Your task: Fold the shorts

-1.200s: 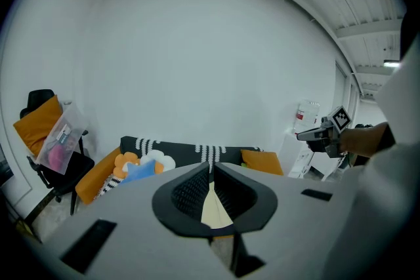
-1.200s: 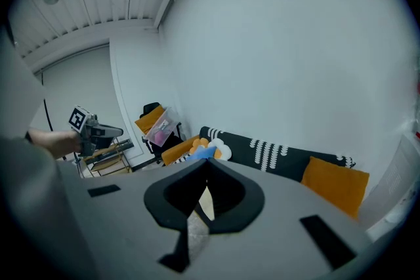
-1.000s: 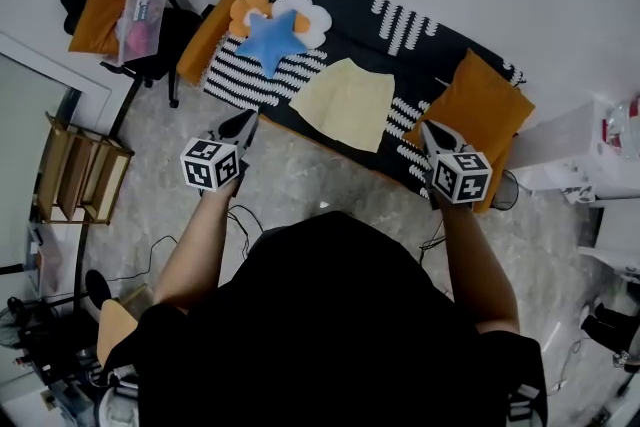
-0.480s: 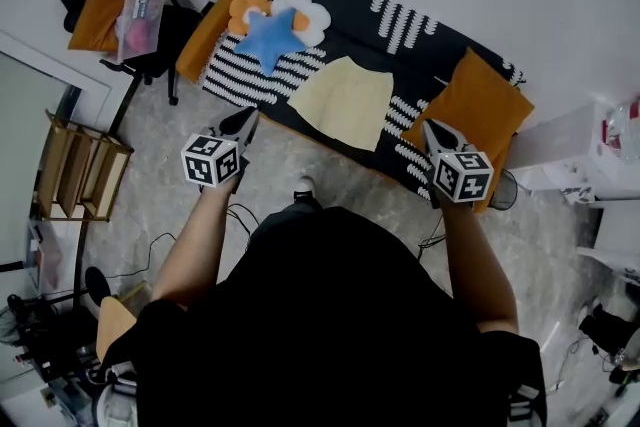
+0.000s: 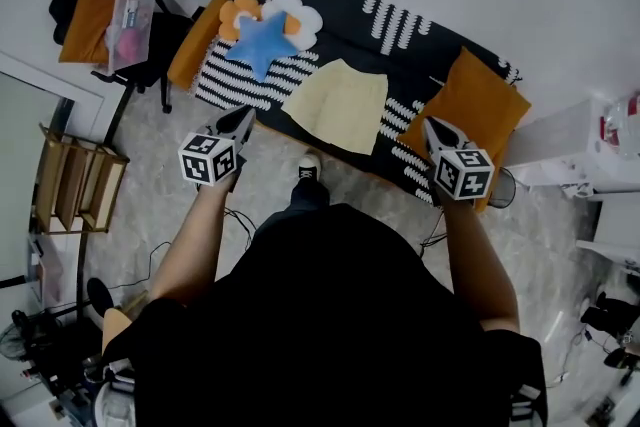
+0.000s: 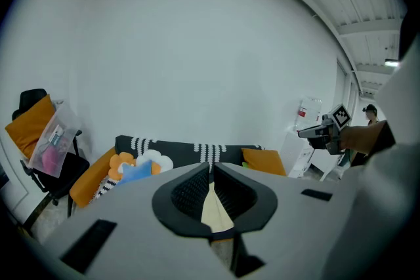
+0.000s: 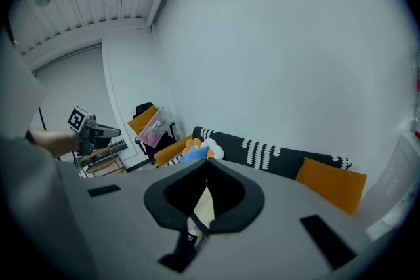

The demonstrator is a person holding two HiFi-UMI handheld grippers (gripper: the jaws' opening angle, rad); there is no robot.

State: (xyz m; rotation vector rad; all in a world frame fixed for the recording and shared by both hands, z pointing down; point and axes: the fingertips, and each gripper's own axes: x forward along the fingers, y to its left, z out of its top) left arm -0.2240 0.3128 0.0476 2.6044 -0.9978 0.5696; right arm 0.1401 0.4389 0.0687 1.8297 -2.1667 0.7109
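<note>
Pale yellow shorts lie spread flat on the seat of a low sofa covered in black cloth with white stripes. They sit roughly midway along the sofa and close to its front edge. To the left of the shorts a blue star-shaped cushion overlaps a white-and-orange flower-shaped cushion. A large orange cushion lies at the sofa's right end, and a second orange cushion leans at its left end. The person stands facing the sofa, with one shoe visible on the grey marbled floor. The left gripper is held in front of the sofa's edge, left of the shorts. The right gripper is held to their right, beside the large orange cushion. Both point toward the sofa and are apart from the shorts. Each gripper's jaws are clenched tip to tip with nothing between them. Farther left stand a black chair bearing a clear plastic bag, and a wooden shelf unit against the wall.
</note>
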